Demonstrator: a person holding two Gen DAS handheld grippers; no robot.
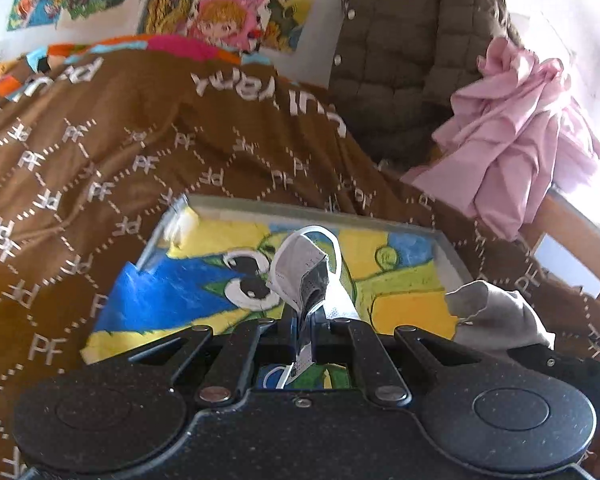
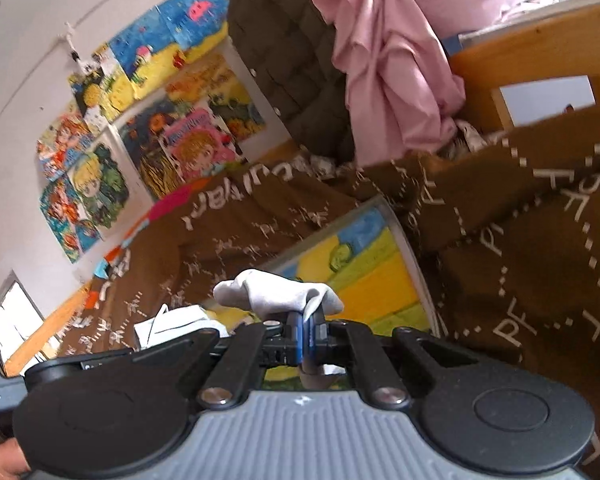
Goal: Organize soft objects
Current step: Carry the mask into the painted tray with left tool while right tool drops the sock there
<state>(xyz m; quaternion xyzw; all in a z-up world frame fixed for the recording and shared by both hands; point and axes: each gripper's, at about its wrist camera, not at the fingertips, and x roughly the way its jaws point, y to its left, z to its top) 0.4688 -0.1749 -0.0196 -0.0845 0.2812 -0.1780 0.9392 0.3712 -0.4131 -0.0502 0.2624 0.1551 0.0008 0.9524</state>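
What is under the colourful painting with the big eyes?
The painting lies on a brown blanket with white "PF" letters, which shows all around its edges. What is under the blanket cannot be seen. Above the painting hang a face mask and a grey cloth.

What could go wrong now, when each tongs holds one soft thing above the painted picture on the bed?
1. The left tongs pinch the face mask by a narrow fold, and its ear loop hangs free; it might slip or snag.
2. The right tongs grip only an edge of the grey cloth, so it may drop onto the painting.
3. The two tongs appear close together; they could bump.
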